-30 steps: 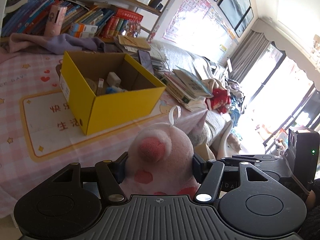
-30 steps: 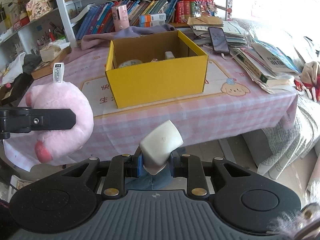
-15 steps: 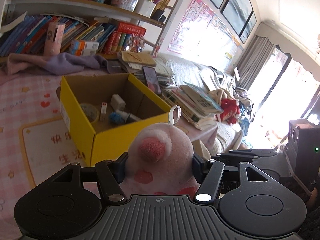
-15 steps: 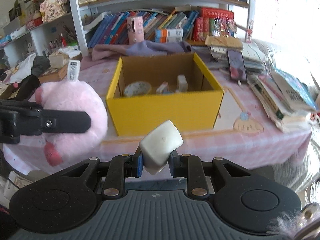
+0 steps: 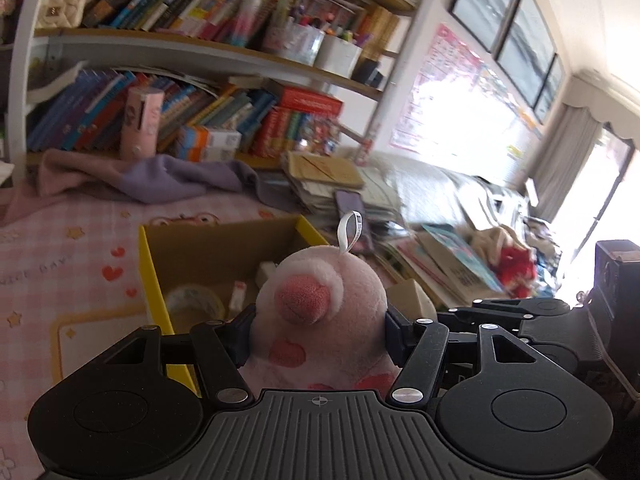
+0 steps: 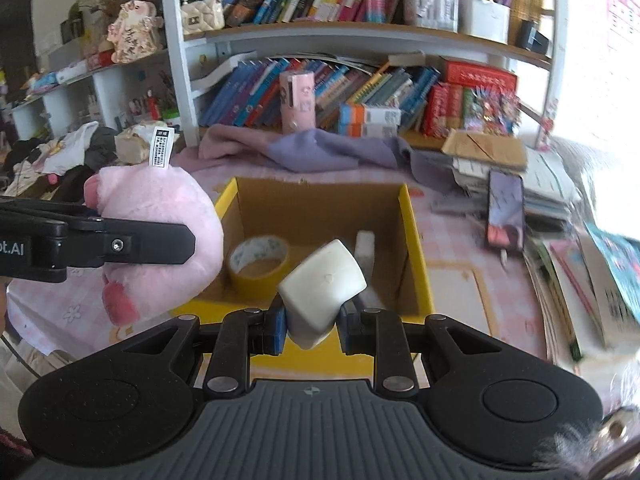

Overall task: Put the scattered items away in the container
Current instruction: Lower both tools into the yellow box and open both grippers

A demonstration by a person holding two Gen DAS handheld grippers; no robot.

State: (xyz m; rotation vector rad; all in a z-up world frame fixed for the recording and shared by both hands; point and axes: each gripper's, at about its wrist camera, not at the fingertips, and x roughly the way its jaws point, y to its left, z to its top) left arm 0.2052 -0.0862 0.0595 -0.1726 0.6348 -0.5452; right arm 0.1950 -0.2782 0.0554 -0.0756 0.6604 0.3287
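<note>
Right gripper (image 6: 310, 314) clamps a white block (image 6: 322, 286) over the yellow box (image 6: 416, 248) — pink plush (image 6: 160, 208) alongside.

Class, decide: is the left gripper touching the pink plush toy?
Touching. The left wrist view shows the left gripper with both pads pressed into the pink plush toy.

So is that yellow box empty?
No. The yellow box already holds a tape roll and a small white item.

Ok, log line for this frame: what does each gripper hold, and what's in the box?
left gripper: shut on pink plush toy | right gripper: shut on white block | yellow box: tape roll inside
</note>
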